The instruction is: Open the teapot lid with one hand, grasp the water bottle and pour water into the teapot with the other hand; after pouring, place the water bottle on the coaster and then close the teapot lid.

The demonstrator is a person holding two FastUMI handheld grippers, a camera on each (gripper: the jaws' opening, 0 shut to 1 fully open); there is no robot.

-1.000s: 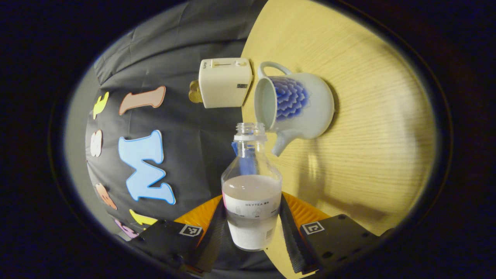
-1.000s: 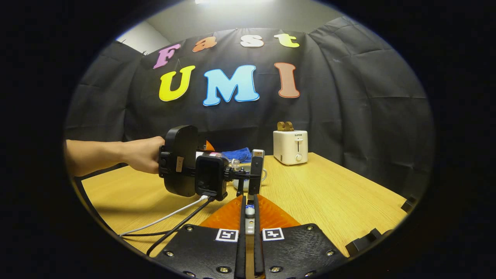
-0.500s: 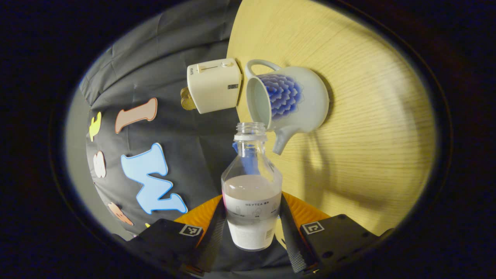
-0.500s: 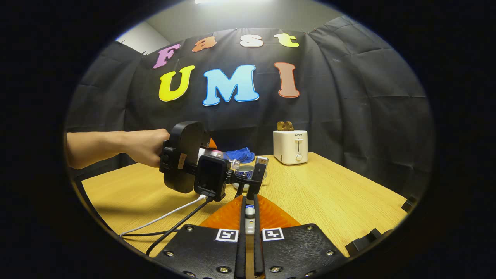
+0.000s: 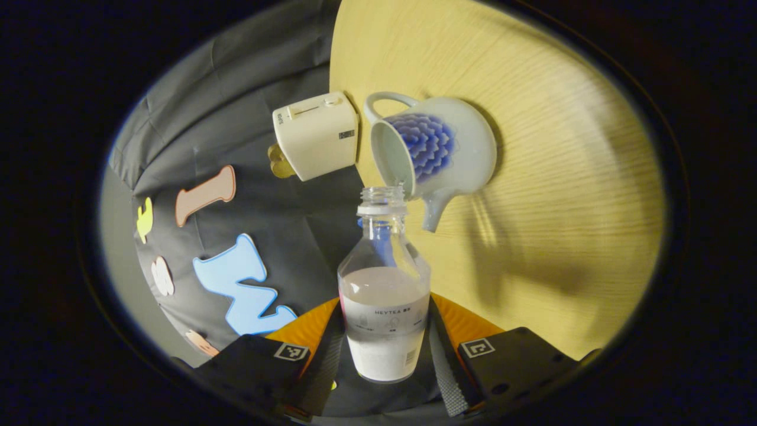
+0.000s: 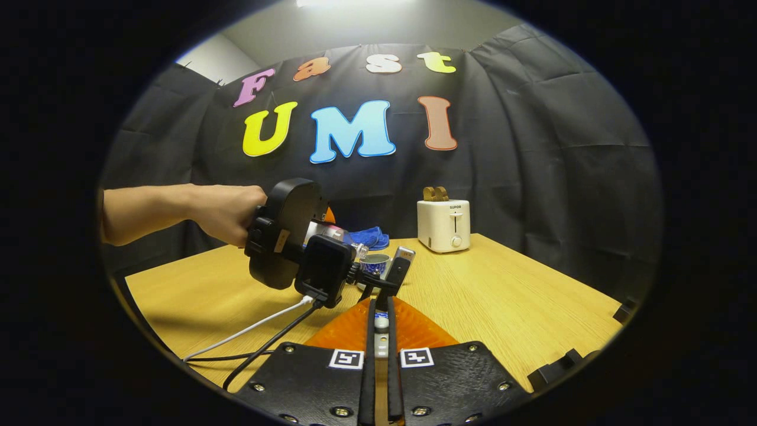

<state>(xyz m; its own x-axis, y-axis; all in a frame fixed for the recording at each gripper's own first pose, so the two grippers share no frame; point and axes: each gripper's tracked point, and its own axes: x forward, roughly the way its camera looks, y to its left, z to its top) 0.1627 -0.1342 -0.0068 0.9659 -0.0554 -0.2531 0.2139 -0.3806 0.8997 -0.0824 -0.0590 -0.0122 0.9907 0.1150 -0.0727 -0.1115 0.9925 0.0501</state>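
Observation:
My left gripper (image 5: pixel 384 322) is shut on a clear water bottle (image 5: pixel 384 284), uncapped and partly full. The bottle's neck (image 5: pixel 381 201) lies close to the open mouth of the white teapot (image 5: pixel 434 148) with a blue pattern, which stands lidless on the wooden table (image 5: pixel 550 177). This view is rolled sideways. In the right gripper view a hand (image 6: pixel 227 216) holds that gripper tilted over the teapot (image 6: pixel 375 264). My right gripper (image 6: pixel 381 305) hovers nearer the table's front edge, shut on a small white piece, the teapot lid (image 6: pixel 382 323), mostly hidden between the fingers.
A cream toaster (image 6: pixel 443 225) with toast stands at the back of the table, right of the teapot. A blue cloth (image 6: pixel 369 238) lies behind the teapot. Cables (image 6: pixel 260 337) trail from the left gripper over the front left of the table.
The left gripper has risen a little and rolled further, tipping the bottle more toward the teapot's mouth. The right gripper has stayed still.

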